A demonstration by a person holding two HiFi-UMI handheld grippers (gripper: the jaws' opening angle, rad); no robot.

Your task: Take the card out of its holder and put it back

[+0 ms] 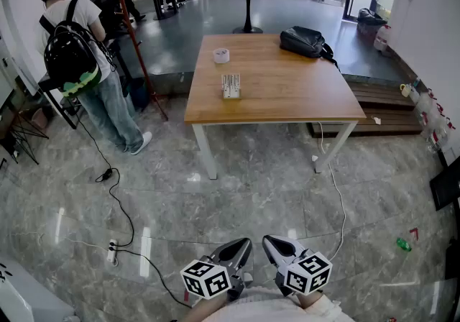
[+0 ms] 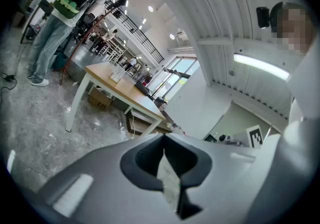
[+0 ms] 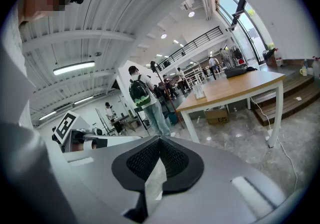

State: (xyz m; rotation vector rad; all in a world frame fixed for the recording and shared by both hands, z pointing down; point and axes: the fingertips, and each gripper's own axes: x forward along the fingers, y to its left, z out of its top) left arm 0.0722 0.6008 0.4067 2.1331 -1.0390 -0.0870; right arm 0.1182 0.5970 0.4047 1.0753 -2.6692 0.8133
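Note:
The card holder (image 1: pixel 231 86) stands near the middle of a wooden table (image 1: pixel 287 90) far ahead; the card in it is too small to make out. It shows as a small pale object (image 3: pixel 200 91) on the tabletop in the right gripper view and faintly (image 2: pixel 117 74) in the left gripper view. My left gripper (image 1: pixel 241 249) and right gripper (image 1: pixel 274 244) are low at the bottom of the head view, close to my body and well short of the table. Both are shut with nothing between the jaws (image 2: pixel 164 140) (image 3: pixel 160 141).
A roll of tape (image 1: pixel 221 55) and a black bag (image 1: pixel 307 42) lie on the table. A person with a backpack (image 1: pixel 79 54) stands to its left. Cables and a power strip (image 1: pixel 112 250) run across the marble floor. A cardboard box (image 3: pixel 216 115) sits under the table.

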